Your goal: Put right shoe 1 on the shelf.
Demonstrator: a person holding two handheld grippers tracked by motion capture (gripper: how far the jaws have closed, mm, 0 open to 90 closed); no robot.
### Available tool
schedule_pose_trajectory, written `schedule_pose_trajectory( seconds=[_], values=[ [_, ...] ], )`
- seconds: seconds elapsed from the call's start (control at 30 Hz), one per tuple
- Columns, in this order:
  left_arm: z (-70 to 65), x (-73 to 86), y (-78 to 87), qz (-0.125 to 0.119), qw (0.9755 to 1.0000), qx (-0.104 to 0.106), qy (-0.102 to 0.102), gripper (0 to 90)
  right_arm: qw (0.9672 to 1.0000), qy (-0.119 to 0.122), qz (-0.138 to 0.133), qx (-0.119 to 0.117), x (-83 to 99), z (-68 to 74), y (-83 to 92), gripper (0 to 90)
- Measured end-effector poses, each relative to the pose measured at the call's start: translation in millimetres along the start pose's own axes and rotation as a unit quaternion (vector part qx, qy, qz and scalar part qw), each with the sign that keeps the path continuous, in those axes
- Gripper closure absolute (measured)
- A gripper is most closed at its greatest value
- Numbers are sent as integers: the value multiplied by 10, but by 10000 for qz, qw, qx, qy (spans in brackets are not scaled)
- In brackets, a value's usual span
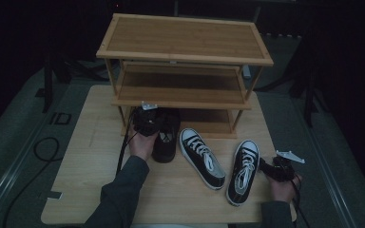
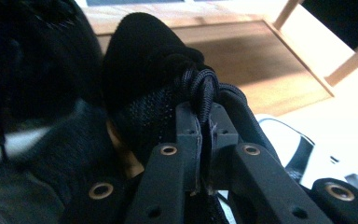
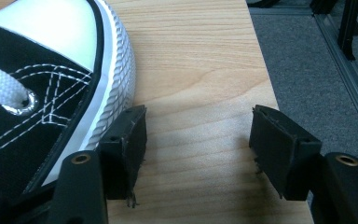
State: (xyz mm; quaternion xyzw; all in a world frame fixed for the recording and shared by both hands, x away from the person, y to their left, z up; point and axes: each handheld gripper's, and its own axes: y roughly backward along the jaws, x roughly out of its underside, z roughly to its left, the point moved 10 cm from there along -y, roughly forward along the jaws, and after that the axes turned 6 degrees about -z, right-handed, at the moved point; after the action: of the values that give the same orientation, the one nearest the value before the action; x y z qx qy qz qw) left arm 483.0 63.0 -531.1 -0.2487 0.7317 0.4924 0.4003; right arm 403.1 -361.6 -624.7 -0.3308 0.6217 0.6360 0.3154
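Where the bamboo three-tier shoe rack (image 1: pixel 183 57) meets the surface's far edge: left tool (image 2: pixel 205 128) clamped on black knit shoe's (image 2: pixel 144 74) laces; right tool (image 3: pixel 198 149) apart, beside black-and-white canvas sneaker (image 3: pixel 42 93).

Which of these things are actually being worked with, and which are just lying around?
In use:
left gripper, shut on the laces of the black shoe
wooden shoe rack

Lying about:
two black-and-white sneakers
right gripper, open beside one

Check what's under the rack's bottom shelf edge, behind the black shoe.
Behind the black shoe lies the wooden rack's lowest shelf, bare on its right. The left gripper, shut on the shoe's laces, covers the shelf's left part.
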Motion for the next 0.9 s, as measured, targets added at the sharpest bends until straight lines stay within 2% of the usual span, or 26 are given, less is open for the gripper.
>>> schedule_pose_trajectory(
  seconds=[0.13,0.23,0.3,0.4,0.43,0.47,0.5,0.63,0.67,0.7,0.77,0.87,0.9],
  values=[
    [62,24,-68,-34,9999,-133,-83,862,10000,3,-2,-1,0,0,0,364],
    [102,29,-71,-60,9999,-94,-34,854,10000,2,-2,-1,0,0,0,364],
    [114,33,-53,-99,9999,44,-86,820,10000,2,-2,-1,0,0,0,364],
    [72,41,23,-125,9992,268,-252,719,10000,2,-2,0,0,0,0,364],
    [72,41,23,-125,9992,268,-252,695,10000,2,-2,0,0,0,0,364],
    [61,43,115,-161,9989,358,-270,695,10000,2,-2,-1,0,0,0,364],
    [60,40,153,-196,9987,381,-269,656,10000,2,-2,-1,0,0,0,364],
    [48,50,376,-188,9980,528,-298,616,10000,2,-2,1,0,0,0,364],
    [48,50,376,-188,9980,528,-298,614,10000,1,-1,0,0,1,0,364],
    [35,52,473,-186,9975,562,-383,613,10000,1,-3,1,0,0,0,364],
    [12,55,562,-191,9969,629,-431,613,10000,-4,-3,3,0,1,-1,364],
    [3,61,604,-198,9965,663,-466,613,10000,13,-6,3,-1,-2,-1,364],
    [-25,97,701,-183,9958,749,-487,613,10000,11,-7,4,-1,-1,-1,364]
  ],
)
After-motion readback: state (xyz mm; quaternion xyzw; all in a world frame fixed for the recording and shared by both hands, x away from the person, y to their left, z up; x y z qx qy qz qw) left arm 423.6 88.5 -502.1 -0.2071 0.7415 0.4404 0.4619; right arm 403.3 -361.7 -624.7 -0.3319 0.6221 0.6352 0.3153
